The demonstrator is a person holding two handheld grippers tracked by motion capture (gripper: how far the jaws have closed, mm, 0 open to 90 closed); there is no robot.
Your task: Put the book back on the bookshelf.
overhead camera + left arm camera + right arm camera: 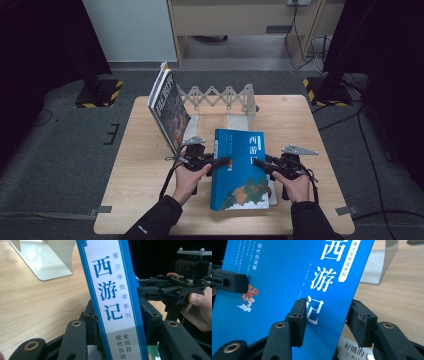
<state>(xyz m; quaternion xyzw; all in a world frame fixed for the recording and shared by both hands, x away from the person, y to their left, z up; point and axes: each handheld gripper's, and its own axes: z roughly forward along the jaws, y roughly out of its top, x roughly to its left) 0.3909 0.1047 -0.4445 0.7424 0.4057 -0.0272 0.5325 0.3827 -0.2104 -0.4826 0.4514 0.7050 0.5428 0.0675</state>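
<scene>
Blue book (239, 170) hiding a second book (354, 350) (title cut off)

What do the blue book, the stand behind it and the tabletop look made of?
Blue book: paper, glossy printed cover that catches light. Stand: probably pale painted sheet metal, thin, with a smooth bend. Table: light wood or wood-look laminate, with visible grain.

Three books: one blue book (239, 170) near the front edge of the tabletop (130, 180), one book under it (353, 350), and one dark book (169, 111) by the back left. One folding rack (220, 96) at the back edge. Two tongs, left (224, 161) and right (259, 163).
</scene>
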